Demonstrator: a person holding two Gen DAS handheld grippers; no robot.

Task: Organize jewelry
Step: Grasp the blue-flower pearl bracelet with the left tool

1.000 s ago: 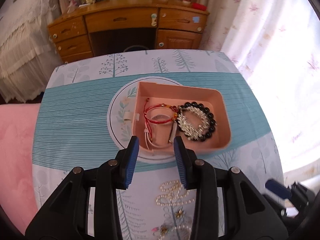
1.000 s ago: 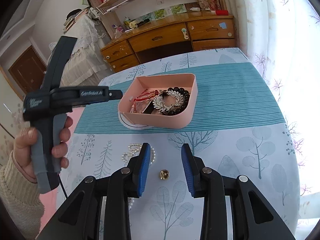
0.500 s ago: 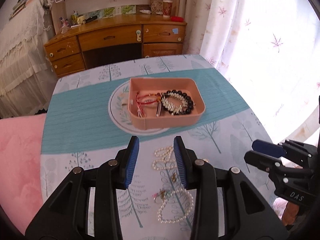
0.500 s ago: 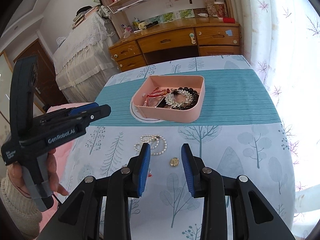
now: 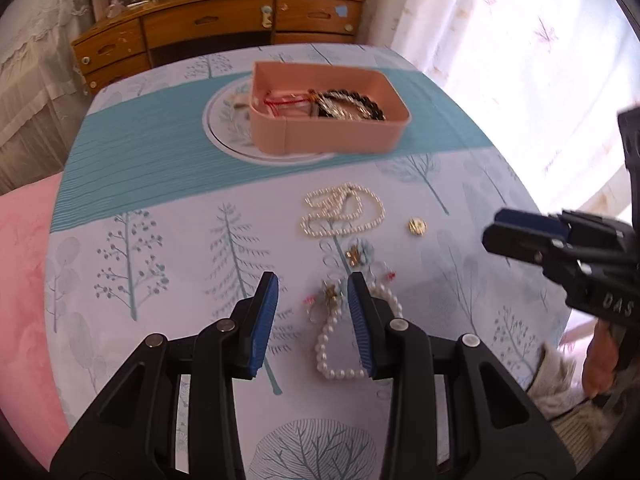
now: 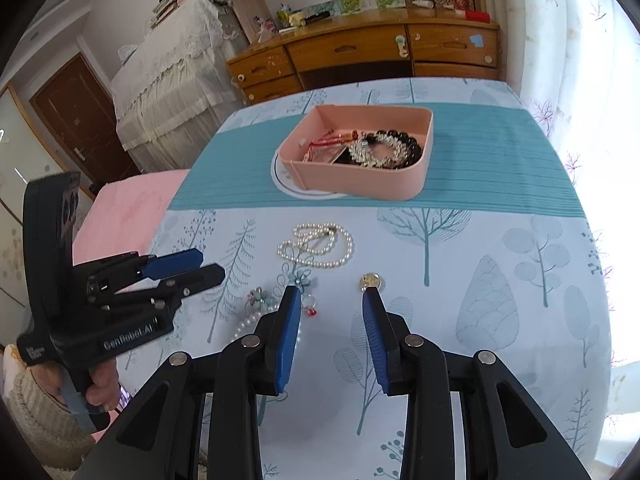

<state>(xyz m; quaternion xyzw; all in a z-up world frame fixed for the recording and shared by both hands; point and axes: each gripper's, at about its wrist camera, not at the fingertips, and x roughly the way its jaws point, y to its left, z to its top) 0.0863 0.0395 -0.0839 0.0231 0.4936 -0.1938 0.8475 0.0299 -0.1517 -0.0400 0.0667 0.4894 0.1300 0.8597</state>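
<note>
A: Inside the pink box (image 6: 360,178), at twelve o'clock on the desk (image 6: 500,300), a red cord bracelet, a glittering silver piece and a ring of glossy black beads are already stowed.

B: And what is judged left?

A: A coiled pearl necklace (image 5: 344,210), a small gold round (image 5: 417,225), a beaded strand (image 5: 340,344) and flower trinkets, all at six o'clock of the box. Left gripper (image 5: 313,300) and right gripper (image 6: 331,304) are seen released, nothing grasped.

Left gripper (image 5: 312,280), right gripper (image 6: 331,294): empty, parted.
</note>
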